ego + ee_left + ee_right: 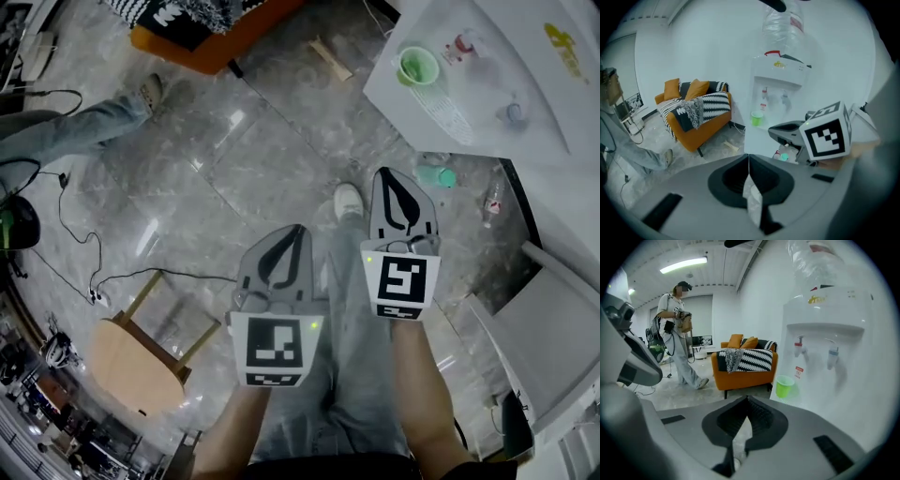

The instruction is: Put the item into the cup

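I am facing a white water dispenser (pixel 525 84) with nothing picked up.

The task is barely starting: I am holding the left gripper (pixel 748 156) and right gripper (pixel 747 399) over the floor, each with its jaws pressed together on nothing. The green cup (pixel 417 67), translucent and upright, is sitting open on the dispenser's ledge, well ahead. I cannot tell which item is meant, so pick-up and drop are both remaining.

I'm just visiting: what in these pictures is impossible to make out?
Green cup: head view, too small to see whether anything is inside.
Water bottle on the dispenser: right gripper view, top cut off by the picture edge.
Teal thing on the floor: head view, too small to identify.
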